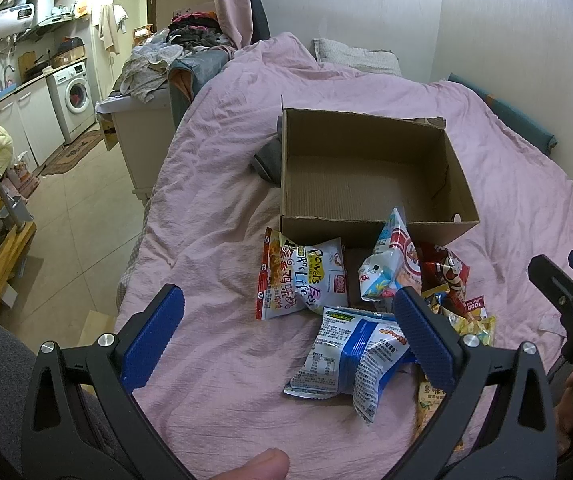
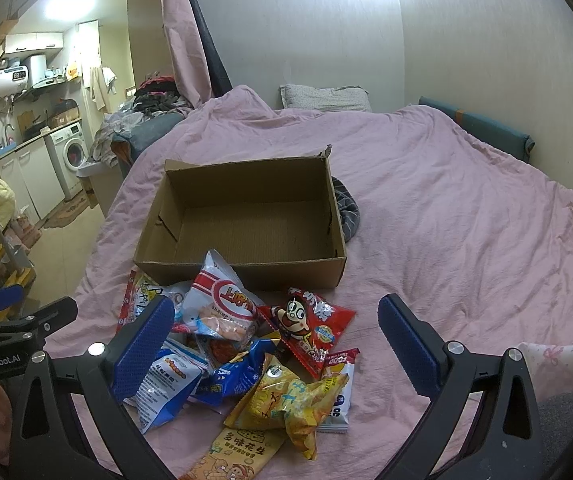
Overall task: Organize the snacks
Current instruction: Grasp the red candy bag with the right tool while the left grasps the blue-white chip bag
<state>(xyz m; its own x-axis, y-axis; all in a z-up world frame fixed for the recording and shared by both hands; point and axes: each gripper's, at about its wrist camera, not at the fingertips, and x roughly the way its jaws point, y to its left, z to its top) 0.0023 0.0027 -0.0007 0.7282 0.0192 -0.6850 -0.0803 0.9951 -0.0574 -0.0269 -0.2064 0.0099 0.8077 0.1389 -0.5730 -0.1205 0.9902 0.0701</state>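
While both grippers hang above the near edge of the bed, neither has taken anything: the left gripper (image 1: 290, 328) stands with its blue pads spread wide and nothing between them, and the right gripper (image 2: 278, 340) is just as wide apart and empty. A thumb (image 1: 262, 466) shows at the bottom edge of the left view.

Nearest the tools lies the pile of snack bags (image 2: 246, 360), loose on the pink bedspread (image 2: 466, 240). Directly under the right gripper sits a crumpled yellow bag (image 2: 290, 404), its long axis running roughly away from the camera, with a red bag (image 2: 306, 328) just beyond it. The left gripper looks down on a blue and white bag (image 1: 350, 360) that lies partly under its right pad, and on a white bag with handwriting-style print (image 1: 302, 280) a little farther off.

Beyond the pile, touching its far edge, stands an open cardboard box (image 2: 246, 264), empty inside, with a white and red bag (image 2: 218, 300) leaning against its near wall. A grey striped cloth (image 2: 348, 212) lies just beside the box.

Judging by this layout, sorting has not begun. The right gripper seems better placed for the yellow bag, needing a short drop and then a forward carry over the near wall.
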